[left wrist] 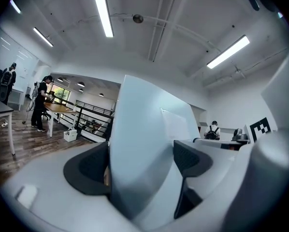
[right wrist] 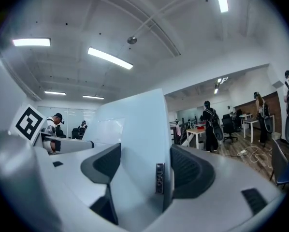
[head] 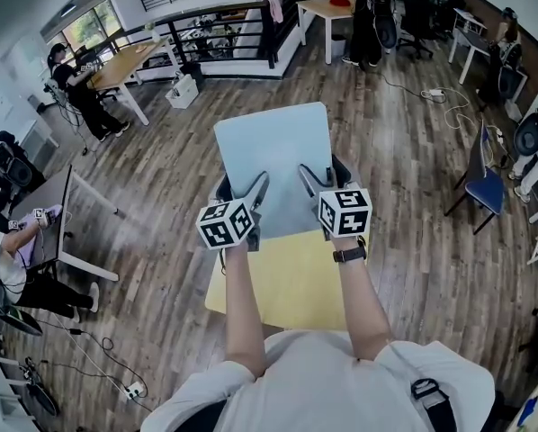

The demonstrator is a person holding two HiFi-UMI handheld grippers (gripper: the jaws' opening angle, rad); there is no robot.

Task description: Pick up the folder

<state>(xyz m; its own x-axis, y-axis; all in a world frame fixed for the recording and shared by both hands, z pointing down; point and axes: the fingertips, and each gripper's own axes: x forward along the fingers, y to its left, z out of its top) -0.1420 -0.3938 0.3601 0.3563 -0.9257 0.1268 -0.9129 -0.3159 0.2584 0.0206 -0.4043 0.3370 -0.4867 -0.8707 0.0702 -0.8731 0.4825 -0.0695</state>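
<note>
A pale blue folder (head: 273,160) is held up flat in the air in front of me, above a yellow table (head: 287,286). My left gripper (head: 242,196) is shut on its near left edge and my right gripper (head: 321,185) is shut on its near right edge. In the left gripper view the folder (left wrist: 144,144) stands edge-on between the dark pads (left wrist: 89,170). In the right gripper view the folder (right wrist: 135,144) fills the gap between the pads (right wrist: 190,170), with a small metal clip (right wrist: 159,178) at its edge.
The yellow table lies directly below the folder on a wooden floor (head: 404,169). A blue chair (head: 485,187) stands to the right. A dark desk (head: 49,223) with a seated person is at the left, and railings (head: 215,30) and more desks are farther back.
</note>
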